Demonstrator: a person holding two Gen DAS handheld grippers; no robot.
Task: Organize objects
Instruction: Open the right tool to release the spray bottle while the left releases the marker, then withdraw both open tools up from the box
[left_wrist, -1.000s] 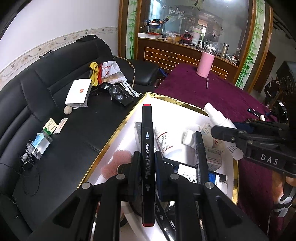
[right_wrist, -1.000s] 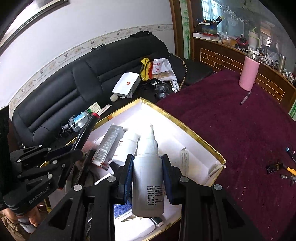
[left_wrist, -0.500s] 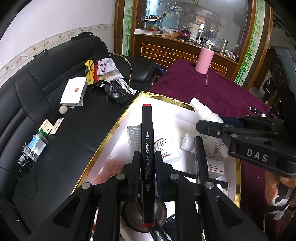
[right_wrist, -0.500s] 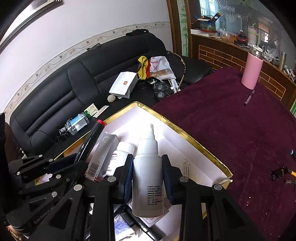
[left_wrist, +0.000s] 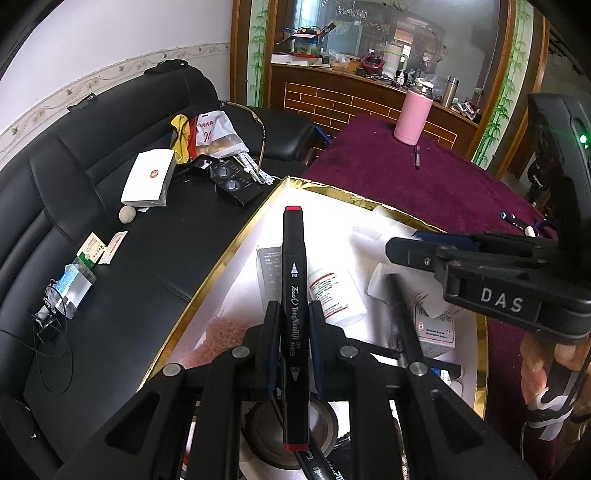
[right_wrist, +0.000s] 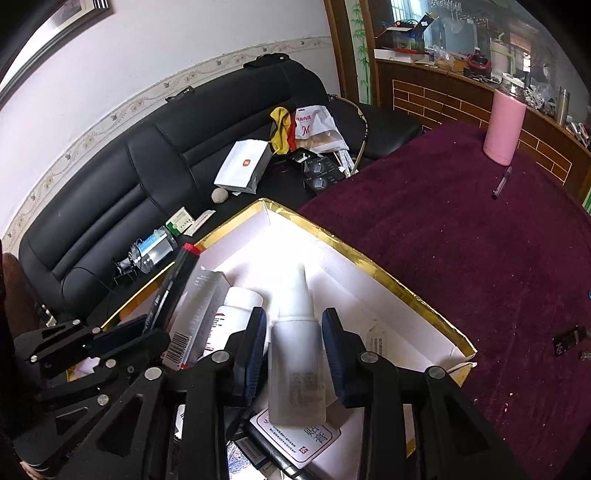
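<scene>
the gold-rimmed white cardboard box (right_wrist: 373, 264) sits at the near edge of the table under a dark purple velvet cloth (right_wrist: 480, 236), beside a black leather sofa (right_wrist: 147, 177), and it is already well filled: a white pill bottle with a red-printed label (left_wrist: 334, 295), a grey carton with a barcode (right_wrist: 195, 314), a black tape roll (left_wrist: 291, 439) and small printed packets lie inside.

the right gripper (right_wrist: 293, 354) hangs over the box with a white squeeze bottle with a pointed nozzle (right_wrist: 297, 354) between its blue pads. its tongs have just been opening, and a gap shows on each side of the blurred bottle, so it looks released and dropping in.

the left gripper (left_wrist: 293, 328) is clamped on a black double-ended art marker with red end bands (left_wrist: 294, 295), held above the box's left side; that one is not yet put down.

what seems left: a pink tumbler (right_wrist: 504, 125) and a dark pen (right_wrist: 501, 182) at the cloth's far edge, and a few small items at its right edge.

readable writing: "touch", "art marker" and "fine" on the marker, "das" on the right gripper's body, and a red "m" on a white bag (left_wrist: 214, 133) on the sofa. the bottle's print is too blurred to read.
</scene>
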